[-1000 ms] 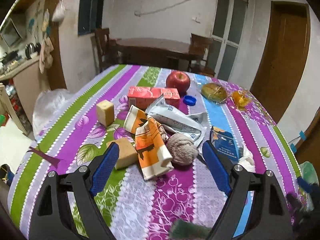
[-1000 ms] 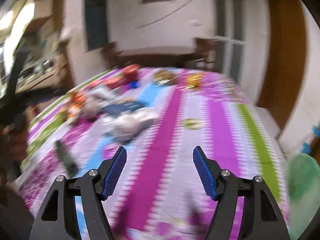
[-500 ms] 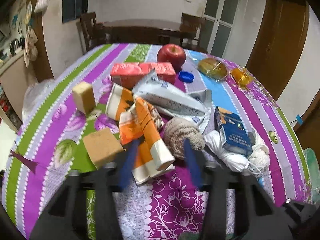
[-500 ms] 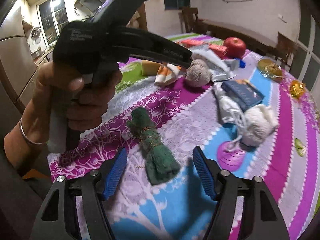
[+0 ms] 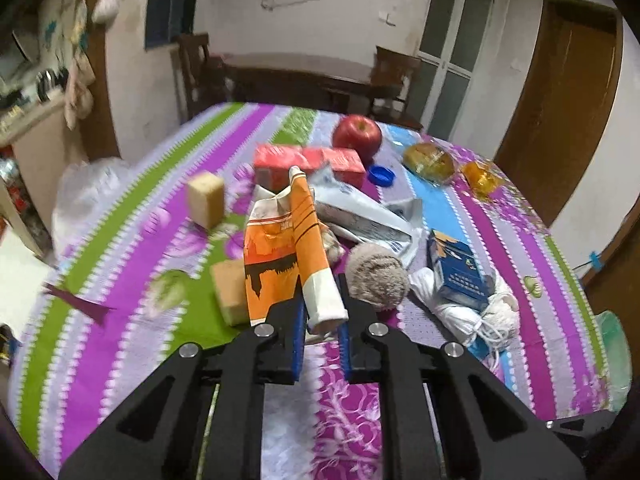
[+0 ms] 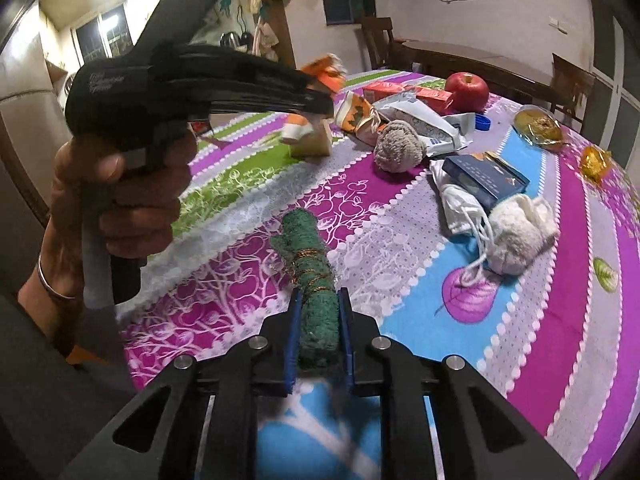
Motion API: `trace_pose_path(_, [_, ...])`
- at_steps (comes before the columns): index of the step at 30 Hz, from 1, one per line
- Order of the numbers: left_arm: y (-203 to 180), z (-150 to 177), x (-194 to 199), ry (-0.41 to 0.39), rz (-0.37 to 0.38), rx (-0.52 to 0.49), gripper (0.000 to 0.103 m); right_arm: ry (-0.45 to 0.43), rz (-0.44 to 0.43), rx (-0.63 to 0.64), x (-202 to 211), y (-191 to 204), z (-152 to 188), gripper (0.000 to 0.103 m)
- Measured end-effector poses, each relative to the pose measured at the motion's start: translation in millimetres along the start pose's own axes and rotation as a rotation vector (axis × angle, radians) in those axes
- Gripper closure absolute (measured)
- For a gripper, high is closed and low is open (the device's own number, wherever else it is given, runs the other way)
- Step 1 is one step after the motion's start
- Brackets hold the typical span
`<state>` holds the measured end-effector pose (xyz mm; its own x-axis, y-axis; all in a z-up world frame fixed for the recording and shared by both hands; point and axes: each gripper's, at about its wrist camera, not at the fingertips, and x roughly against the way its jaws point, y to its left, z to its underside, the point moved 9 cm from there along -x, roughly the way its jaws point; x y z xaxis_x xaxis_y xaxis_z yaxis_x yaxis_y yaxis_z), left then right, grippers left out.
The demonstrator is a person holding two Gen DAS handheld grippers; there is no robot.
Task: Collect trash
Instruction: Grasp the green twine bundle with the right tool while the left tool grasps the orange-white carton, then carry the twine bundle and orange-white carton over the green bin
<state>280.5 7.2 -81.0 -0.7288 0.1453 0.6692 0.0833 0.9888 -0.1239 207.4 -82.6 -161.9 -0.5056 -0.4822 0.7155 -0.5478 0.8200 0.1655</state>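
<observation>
Our left gripper (image 5: 320, 320), wide open a second ago, has now clamped the orange wrapper (image 5: 292, 248) and raised it above the table (image 5: 120, 260). Right gripper (image 6: 318, 332) has pinched the green roll (image 6: 312, 276). We judge both pieces ready for binning.

Apple (image 5: 357, 134) behind carton (image 5: 308, 161); yarn ball (image 5: 377, 274) left of box (image 5: 460, 270).
</observation>
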Motion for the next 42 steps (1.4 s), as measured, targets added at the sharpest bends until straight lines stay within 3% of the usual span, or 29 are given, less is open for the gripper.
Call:
trace_pose_path(4, [-2.3, -3.8, 18.7, -0.049, -0.072, -0.043, 0.091, -0.049, 0.028, -0.026, 16.7, -4.3, 2.3, 0.085])
trace_pose_path(15, [-45.6, -1.0, 24.7, -0.085, -0.124, -0.172, 0.091, -0.207, 0.227, -0.232, 76.0, -69.4, 4.9, 0.085])
trace_pose_path(28, [-123.2, -9.2, 28.5, -0.136, -0.073, -0.302, 0.091, -0.343, 0.429, -0.335, 161.8, -120.1, 19.5, 0.085])
trace_pose_path(42, [-211.3, -5.1, 32.4, -0.156, 0.041, -0.425, 0.091, -0.386, 0.638, -0.404, 244.8, -170.8, 53.4, 0.085])
